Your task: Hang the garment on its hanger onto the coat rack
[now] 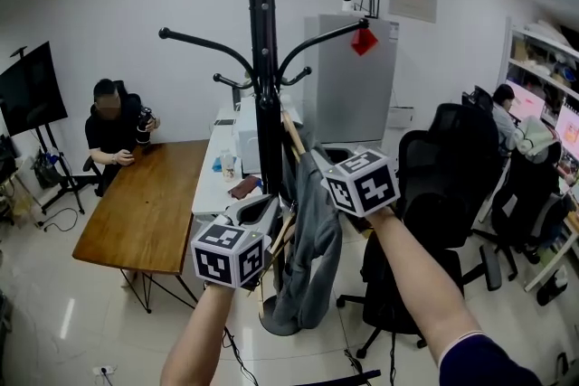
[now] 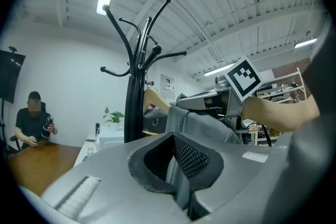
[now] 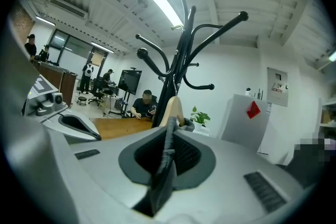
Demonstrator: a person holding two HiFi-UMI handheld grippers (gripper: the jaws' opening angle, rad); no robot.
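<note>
Far to the left a person (image 1: 113, 127) sits at a long brown table (image 1: 149, 212). Next comes the left hand-held gripper (image 2: 178, 162). Its jaws are pinched on a fold of the gray garment (image 1: 312, 240). Right behind it stands the black coat rack (image 1: 263, 59), with its curved hooks high up. The garment is low down, just to the right of the rack's pole and well under the hooks. It hangs long and loose, and its long side runs up and down. The wooden hanger (image 1: 293, 138) inside it is tipped steeply. One end is up near the pole and the other end points down to the left. I cannot tell if its hook touches the rack. The right hand-held gripper (image 3: 167, 157) is at the top right of the garment. Its jaws are squeezed together on a thin edge of the gray cloth. Behind it is a tall gray cabinet (image 1: 357, 95) with a red tag (image 1: 364, 41). A black chair (image 1: 443, 185) stands on the right.
</note>
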